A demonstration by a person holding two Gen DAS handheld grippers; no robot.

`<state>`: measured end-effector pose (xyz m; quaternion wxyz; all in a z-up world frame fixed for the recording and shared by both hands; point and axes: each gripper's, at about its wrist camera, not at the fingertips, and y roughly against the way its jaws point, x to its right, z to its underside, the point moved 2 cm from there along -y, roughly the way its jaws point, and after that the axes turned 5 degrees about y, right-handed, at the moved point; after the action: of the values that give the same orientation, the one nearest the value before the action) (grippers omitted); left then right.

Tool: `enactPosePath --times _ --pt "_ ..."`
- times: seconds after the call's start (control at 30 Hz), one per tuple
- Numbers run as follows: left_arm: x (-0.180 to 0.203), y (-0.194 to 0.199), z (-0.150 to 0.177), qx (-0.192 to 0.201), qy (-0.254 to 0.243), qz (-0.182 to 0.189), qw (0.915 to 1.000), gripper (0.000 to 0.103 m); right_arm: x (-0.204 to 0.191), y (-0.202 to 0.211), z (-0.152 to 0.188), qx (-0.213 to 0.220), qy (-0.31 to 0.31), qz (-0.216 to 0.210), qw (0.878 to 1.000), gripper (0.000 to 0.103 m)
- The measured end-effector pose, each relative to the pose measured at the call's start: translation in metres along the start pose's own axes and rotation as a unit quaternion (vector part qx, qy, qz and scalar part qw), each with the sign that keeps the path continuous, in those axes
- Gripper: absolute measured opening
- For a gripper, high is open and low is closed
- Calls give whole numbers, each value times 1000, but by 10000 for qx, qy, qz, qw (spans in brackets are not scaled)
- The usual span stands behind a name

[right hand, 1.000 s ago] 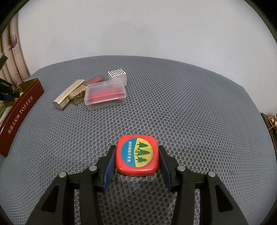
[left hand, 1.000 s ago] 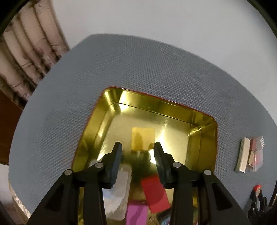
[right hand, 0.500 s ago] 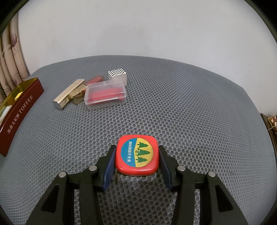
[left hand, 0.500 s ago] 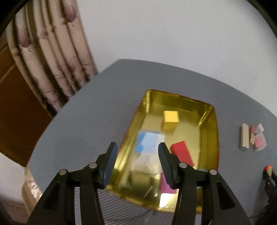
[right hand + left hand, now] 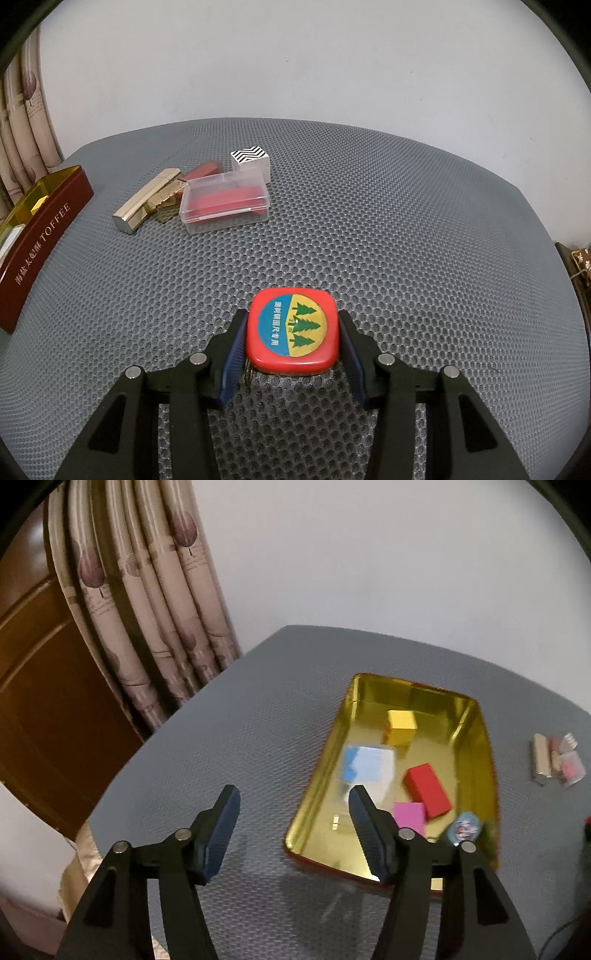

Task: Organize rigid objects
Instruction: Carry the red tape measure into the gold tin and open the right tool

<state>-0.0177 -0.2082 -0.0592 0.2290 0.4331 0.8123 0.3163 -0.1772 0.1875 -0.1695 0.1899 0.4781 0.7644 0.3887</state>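
Note:
My right gripper [image 5: 292,314] is shut on a red tape measure [image 5: 291,330] with a blue and yellow tree label, low over the grey mesh mat. My left gripper [image 5: 293,790] hangs over the mat just left of the gold toffee tin [image 5: 410,682]. Its jaws are opening, and nothing is between them. Inside the tin lie a yellow block [image 5: 400,722], a white and blue box [image 5: 367,764], a red block [image 5: 426,790], a pink block [image 5: 408,816] and a small round blue item [image 5: 466,827].
A gold bar [image 5: 146,201], a clear plastic box [image 5: 225,203] with red contents, a zigzag-patterned cube [image 5: 251,162] and a red stick [image 5: 203,170] lie grouped on the mat right of the tin's red wall [image 5: 40,236]. Curtains [image 5: 147,609] and brown wood [image 5: 37,701] stand beyond the table's left edge.
My left gripper has drawn back out of the tin and swung left, and its jaws have widened. The tin now lies to its right. The right gripper and tape measure have not moved.

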Motion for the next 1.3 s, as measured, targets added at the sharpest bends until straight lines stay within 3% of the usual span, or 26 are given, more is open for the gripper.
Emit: enactPosePath --times 0.13,0.33,0.77,0.9,0.97,1.1,1.17,1.3 --pt "-14 -7 0 -202 310 57 9993 66 4 0 1 1 -4 -2 10000 47" --pt "-26 -6 0 -123 506 -85 9986 74 12 4 4 -39 12 126 9999 47" --pt "-28 -8 2 -271 598 36 9978 76 15 21 9 -97 168 113 9997 47" --pt "-33 -7 1 -252 641 -9 9976 76 14 30 10 -52 208 6 9998 47" --pt "-36 -6 0 -268 666 -19 9974 76 18 58 26 -30 223 -81 9997 47" --pt "-42 -4 -2 -178 625 -254 9976 76 14 66 23 12 295 -260 9992 47" --pt "-46 -3 -3 -85 656 -405 9970 77 -1 91 24 42 344 -360 9988 47" --pt "-55 -5 -4 -116 820 -453 9955 80 -23 103 4 162 493 -607 9968 47"
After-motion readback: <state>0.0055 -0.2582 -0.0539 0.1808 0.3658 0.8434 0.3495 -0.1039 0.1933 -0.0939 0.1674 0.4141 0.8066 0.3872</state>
